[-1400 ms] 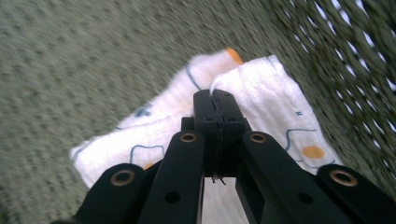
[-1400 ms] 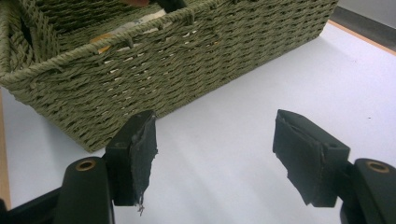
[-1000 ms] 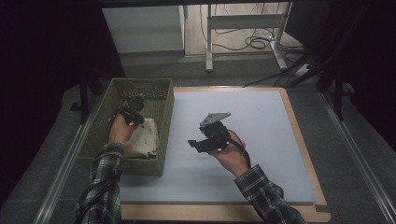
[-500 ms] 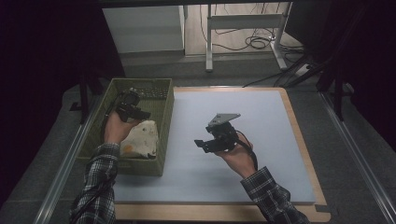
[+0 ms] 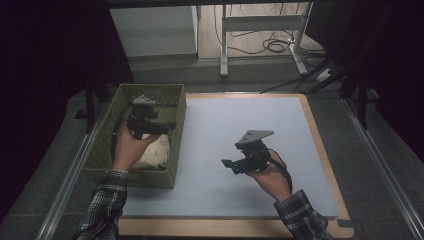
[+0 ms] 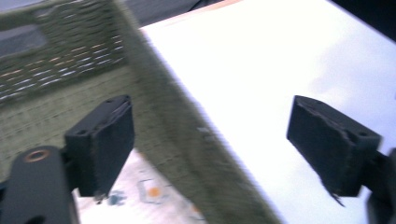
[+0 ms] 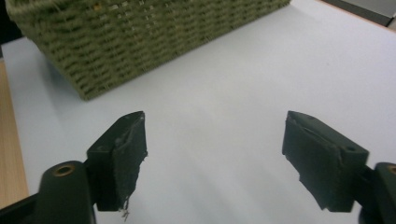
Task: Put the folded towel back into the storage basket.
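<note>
My left gripper (image 5: 167, 125) has just been opening — nothing between — leaving the cloth (image 5: 152, 150) in the basket (image 5: 175, 145) at the tabletop's left edge; right gripper (image 5: 229, 165) wide, empty.

Plaid flannel sleeves (image 5: 106, 200), black hand-held grippers with grey plates.

- The right gripper (image 7: 212, 161) is seen from behind its own two black fingers (image 7: 122, 158), which rise from the bottom edge and are spread wide apart, having just been opening further.
- Nothing is held between the fingers; bare surface is seen in the gap.
- Frayed padding is seen along the inner edges of both fingers.
- A pale sheet (image 7: 243, 88) is spread over the tabletop beneath them.
- A green woven basket (image 7: 140, 32) is set on the sheet at the upper left, well apart from the fingers.
- A strip of wooden tabletop (image 7: 10, 149) is exposed at the left edge.
</note>
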Available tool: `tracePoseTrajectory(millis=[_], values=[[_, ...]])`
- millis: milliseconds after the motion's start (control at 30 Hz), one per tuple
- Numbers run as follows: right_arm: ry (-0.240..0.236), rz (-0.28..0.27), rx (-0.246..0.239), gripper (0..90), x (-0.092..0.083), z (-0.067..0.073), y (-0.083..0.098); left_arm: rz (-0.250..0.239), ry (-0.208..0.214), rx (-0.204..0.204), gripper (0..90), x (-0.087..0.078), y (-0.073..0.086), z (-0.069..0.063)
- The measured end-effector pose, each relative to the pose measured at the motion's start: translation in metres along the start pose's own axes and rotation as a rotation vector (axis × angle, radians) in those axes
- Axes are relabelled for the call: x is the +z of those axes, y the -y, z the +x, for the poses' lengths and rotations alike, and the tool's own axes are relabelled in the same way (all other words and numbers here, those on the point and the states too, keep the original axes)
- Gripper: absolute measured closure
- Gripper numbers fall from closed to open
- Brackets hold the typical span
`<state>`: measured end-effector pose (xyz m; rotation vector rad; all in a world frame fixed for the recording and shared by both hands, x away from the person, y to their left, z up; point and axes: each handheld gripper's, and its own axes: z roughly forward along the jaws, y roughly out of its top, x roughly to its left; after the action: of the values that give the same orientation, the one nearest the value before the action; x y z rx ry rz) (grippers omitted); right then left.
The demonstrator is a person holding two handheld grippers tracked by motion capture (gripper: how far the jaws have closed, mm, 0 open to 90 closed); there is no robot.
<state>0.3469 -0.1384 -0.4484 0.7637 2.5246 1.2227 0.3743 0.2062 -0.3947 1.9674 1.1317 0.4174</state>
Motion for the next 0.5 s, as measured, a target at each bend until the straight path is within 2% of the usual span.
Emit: tracePoseTrajectory(millis=[67, 267, 500], values=[[0.009, -0.007, 0.004, 18.9, -0.006, -0.002, 0.007, -0.02, 0.022, 0.01, 9.3, -0.001, 0.003, -0.014], [0.025, -0.019, 0.021, 13.6, -0.026, -0.006, 0.027, -0.059, 0.067, 0.078, 1.7, 0.001, 0.016, -0.061], [0.064, -0.001, 0.014, 10.5, -0.043, -0.007, 0.053, -0.093, 0.159, 0.101, 0.9, 0.016, 0.038, -0.115]])
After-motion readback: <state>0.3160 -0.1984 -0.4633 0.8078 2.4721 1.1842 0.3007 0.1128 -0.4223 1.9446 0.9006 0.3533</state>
